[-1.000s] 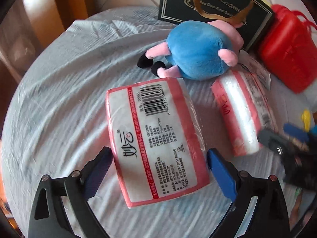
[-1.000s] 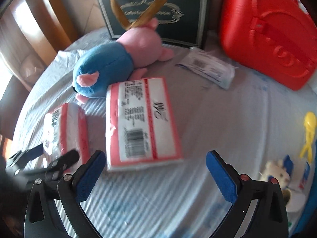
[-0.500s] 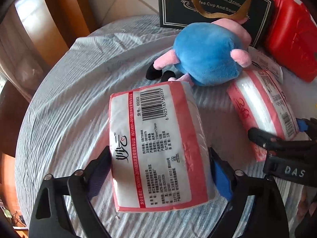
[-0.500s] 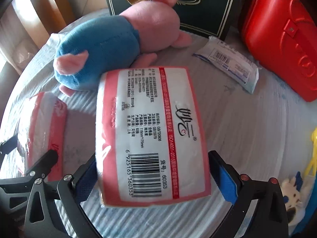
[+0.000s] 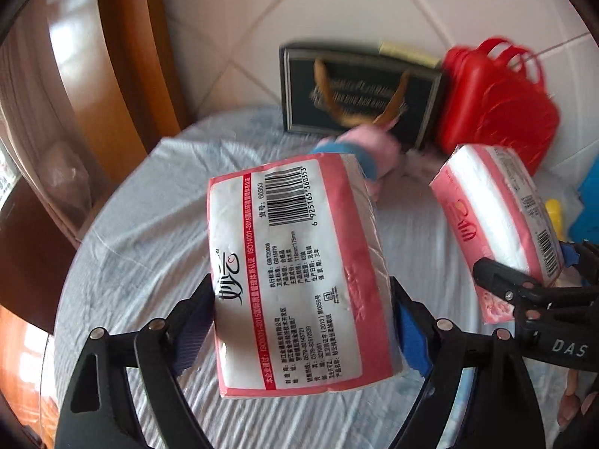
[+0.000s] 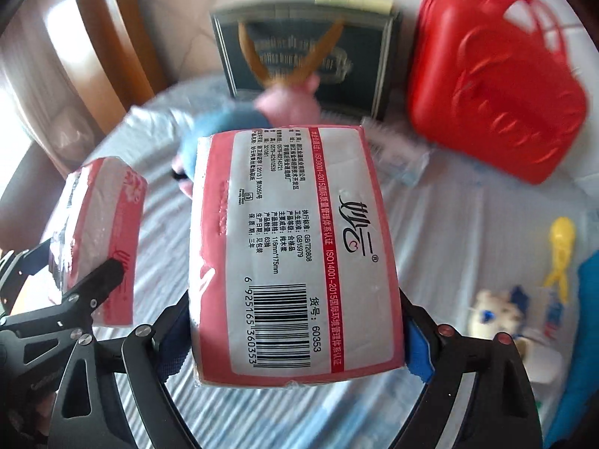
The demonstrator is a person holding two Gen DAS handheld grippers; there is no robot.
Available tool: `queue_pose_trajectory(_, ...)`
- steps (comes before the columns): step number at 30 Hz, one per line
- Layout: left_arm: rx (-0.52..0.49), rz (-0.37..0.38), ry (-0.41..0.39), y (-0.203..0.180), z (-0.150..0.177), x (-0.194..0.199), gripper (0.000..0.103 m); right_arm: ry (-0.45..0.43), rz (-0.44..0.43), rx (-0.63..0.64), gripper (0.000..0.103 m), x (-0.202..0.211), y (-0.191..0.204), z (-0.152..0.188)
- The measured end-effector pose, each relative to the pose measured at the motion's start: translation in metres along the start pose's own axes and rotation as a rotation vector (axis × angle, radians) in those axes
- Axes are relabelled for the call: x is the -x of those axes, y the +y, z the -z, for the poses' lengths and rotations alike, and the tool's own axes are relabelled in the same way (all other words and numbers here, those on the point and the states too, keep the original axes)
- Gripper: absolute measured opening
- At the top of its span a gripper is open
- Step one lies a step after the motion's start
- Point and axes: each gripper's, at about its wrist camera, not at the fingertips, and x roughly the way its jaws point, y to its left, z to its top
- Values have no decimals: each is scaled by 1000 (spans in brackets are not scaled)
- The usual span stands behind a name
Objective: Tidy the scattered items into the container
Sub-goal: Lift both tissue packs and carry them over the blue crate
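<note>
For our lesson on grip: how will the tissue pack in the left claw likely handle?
The tissue pack is probably soft and light: the left claw dents its sides. Its glossy wrap may be slippery. Flat faces suggest it won't roll.

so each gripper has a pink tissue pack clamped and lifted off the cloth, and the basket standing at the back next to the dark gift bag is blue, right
Not blue: the basket is red, as the right wrist view shows. The rest holds: the left gripper clamps one tissue pack, the right gripper clamps the other tissue pack, both clear of the cloth, and the basket stands beside the dark gift bag.
</note>
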Motion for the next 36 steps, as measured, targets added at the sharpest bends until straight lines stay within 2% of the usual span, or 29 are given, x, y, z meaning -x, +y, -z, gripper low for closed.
queue_pose_trajectory(9,-2,9,-179,-38,11,120,85,-249,57,22,91,142,-11,25)
queue_pose_trajectory(13,14,-2,-233,-60,22,158,85,-347,72,37,91,199,-26,48)
queue_pose_trajectory(17,1,17,-287,-87,30,196,85,-422,92,41,91,247,-45,70)
queue_pose_trajectory(23,-96,136,-375,-134,35,237,85,-498,191,-29,91,308,-78,103)
queue_pose_trajectory(26,-128,199,-388,-158,35,251,85,-514,272,-74,91,338,-96,119)
queue_pose_trajectory(29,-170,255,-410,-190,33,269,86,-525,316,-124,91,371,-121,129)
queue_pose_trajectory(36,-261,352,-442,-292,9,312,86,-583,443,-188,91,447,-201,143)
